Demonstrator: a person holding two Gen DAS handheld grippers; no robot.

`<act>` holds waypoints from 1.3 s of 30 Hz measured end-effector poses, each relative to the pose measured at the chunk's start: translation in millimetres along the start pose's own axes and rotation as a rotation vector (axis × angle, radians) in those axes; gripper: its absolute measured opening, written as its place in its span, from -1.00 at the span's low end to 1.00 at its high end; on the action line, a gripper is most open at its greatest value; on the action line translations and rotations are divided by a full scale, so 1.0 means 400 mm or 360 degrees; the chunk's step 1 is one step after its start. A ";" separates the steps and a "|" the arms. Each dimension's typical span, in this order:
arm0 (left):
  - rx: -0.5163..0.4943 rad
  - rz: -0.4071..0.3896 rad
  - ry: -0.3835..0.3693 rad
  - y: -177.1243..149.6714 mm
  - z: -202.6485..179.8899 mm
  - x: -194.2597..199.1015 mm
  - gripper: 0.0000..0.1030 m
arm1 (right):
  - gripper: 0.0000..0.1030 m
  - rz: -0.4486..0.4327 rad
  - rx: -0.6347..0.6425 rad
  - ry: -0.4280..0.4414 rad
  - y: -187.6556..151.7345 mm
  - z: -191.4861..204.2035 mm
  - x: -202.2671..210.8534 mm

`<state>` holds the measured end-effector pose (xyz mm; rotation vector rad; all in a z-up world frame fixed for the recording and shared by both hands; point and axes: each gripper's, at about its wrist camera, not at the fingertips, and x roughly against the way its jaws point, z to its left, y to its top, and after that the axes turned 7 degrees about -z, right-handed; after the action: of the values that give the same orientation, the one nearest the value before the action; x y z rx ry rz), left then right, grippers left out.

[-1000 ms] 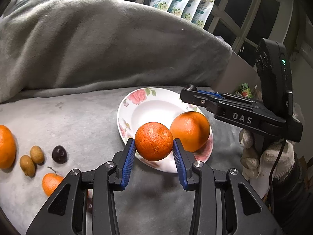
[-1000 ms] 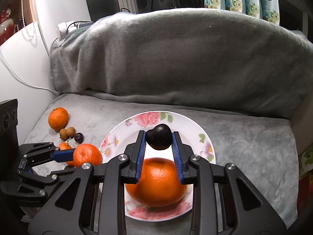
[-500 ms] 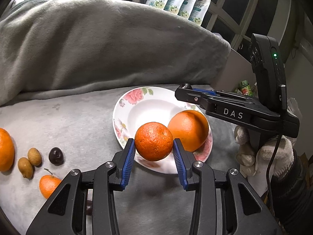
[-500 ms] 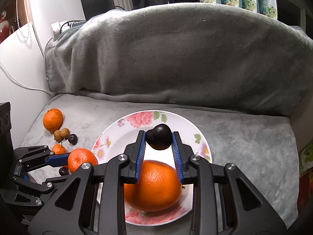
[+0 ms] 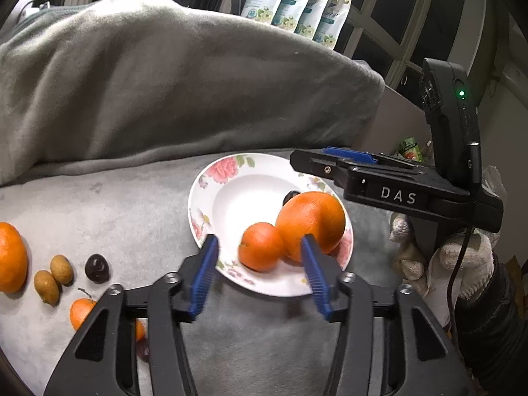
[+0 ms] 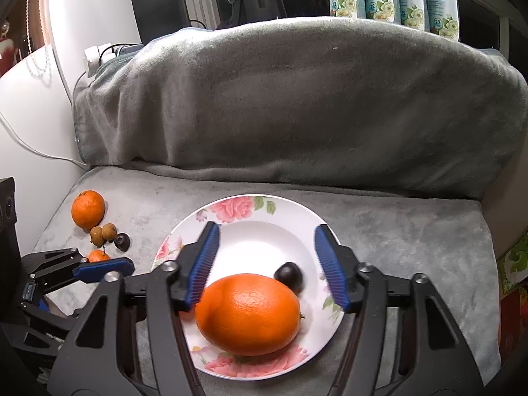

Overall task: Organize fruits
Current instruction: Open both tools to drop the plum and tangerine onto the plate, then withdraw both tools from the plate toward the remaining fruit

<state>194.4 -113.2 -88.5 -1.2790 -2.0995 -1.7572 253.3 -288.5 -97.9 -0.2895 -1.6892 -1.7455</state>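
Note:
A floral plate (image 5: 250,181) (image 6: 297,217) lies on the grey blanket. On it sit a big orange (image 5: 312,219) (image 6: 247,313), a small tangerine (image 5: 260,246) and a dark plum (image 6: 289,277), partly hidden behind the orange in the left wrist view (image 5: 290,195). My left gripper (image 5: 259,274) is open and empty over the plate's near rim. My right gripper (image 6: 267,264) is open and empty above the plate; it also shows in the left wrist view (image 5: 346,156).
Left of the plate on the blanket lie an orange (image 5: 11,257) (image 6: 88,209), two brown longans (image 5: 54,275) (image 6: 103,233), a dark plum (image 5: 96,267) (image 6: 122,241) and a small tangerine (image 5: 82,310) (image 6: 98,255). A blanket-covered backrest (image 6: 297,105) rises behind.
Both grippers opened. The left let go of the tangerine, which now rests on the plate beside the big orange. The right dropped the dark plum onto the plate.

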 end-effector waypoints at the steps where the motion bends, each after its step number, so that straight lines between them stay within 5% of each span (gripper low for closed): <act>1: -0.0006 -0.0007 0.0001 0.001 -0.002 0.003 0.17 | 0.40 -0.0004 0.0000 -0.0001 0.000 0.000 0.001; 5: -0.0027 -0.0018 0.0011 0.004 -0.013 0.008 0.40 | 0.67 -0.0018 -0.0009 -0.0015 0.002 -0.001 0.008; 11: -0.0048 -0.0027 0.0044 0.004 -0.021 0.011 0.47 | 0.77 -0.0034 0.0005 -0.0019 0.006 0.007 0.020; 39: -0.0034 -0.0146 0.0128 -0.017 0.026 0.125 0.54 | 0.81 -0.0119 0.0087 0.0016 0.019 0.103 0.100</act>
<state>162.5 -78.4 -68.3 -1.1139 -2.1325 -1.8400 216.1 -261.5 -62.8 -0.1946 -1.7579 -1.7483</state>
